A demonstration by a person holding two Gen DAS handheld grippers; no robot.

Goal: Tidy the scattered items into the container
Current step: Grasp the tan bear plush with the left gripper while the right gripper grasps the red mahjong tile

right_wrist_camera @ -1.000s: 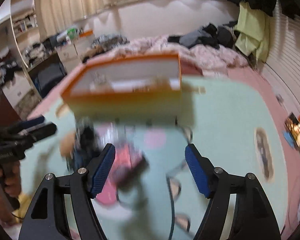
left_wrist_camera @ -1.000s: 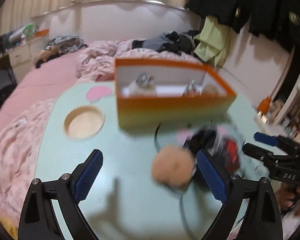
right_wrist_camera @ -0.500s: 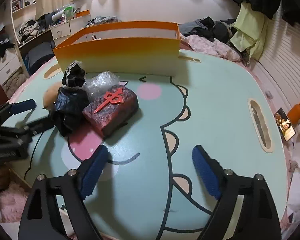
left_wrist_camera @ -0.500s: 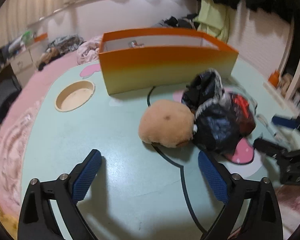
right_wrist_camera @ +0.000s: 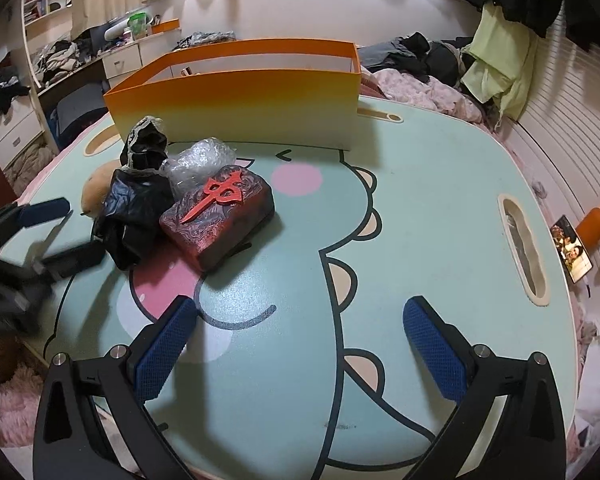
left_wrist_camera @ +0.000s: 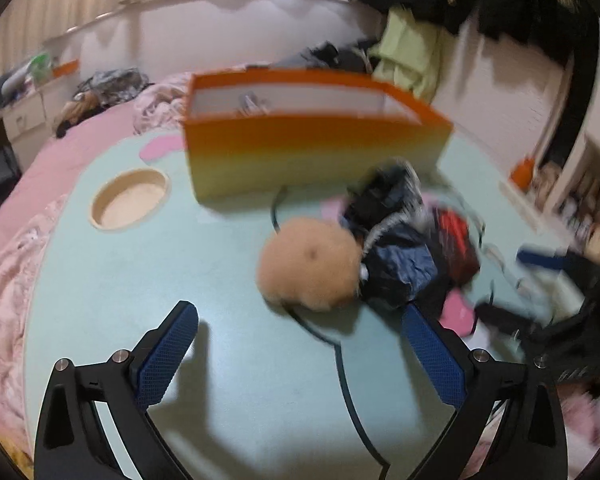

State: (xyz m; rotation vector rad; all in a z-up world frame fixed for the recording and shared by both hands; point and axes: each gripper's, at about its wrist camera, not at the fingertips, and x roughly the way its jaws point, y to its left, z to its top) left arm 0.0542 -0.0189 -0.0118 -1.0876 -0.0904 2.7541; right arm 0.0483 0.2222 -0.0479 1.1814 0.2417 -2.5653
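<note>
An orange-to-yellow box [right_wrist_camera: 236,108] stands at the back of the mint table; it also shows in the left wrist view [left_wrist_camera: 312,152]. In front of it lie a tan plush ball [left_wrist_camera: 310,264], a black crumpled bag [right_wrist_camera: 134,216], a black lace-trimmed item [right_wrist_camera: 144,144], a bubble-wrap wad [right_wrist_camera: 200,164] and a red patterned box [right_wrist_camera: 220,212]. My left gripper [left_wrist_camera: 300,360] is open and empty, just short of the plush ball. My right gripper [right_wrist_camera: 296,352] is open and empty, to the right front of the pile. The left gripper also shows at the left edge of the right wrist view [right_wrist_camera: 56,236].
The table [right_wrist_camera: 420,208] has a cartoon dinosaur print, a round cup recess [left_wrist_camera: 130,200] at the left and a slot handle [right_wrist_camera: 524,248] at the right. A pink bed with clothes lies behind. A phone [right_wrist_camera: 572,248] and an orange bottle [right_wrist_camera: 598,222] are at the right.
The left view has risen and tilted, and is now blurred by motion. The right gripper has drawn slightly closer to the pile. The items on the table have not moved.
</note>
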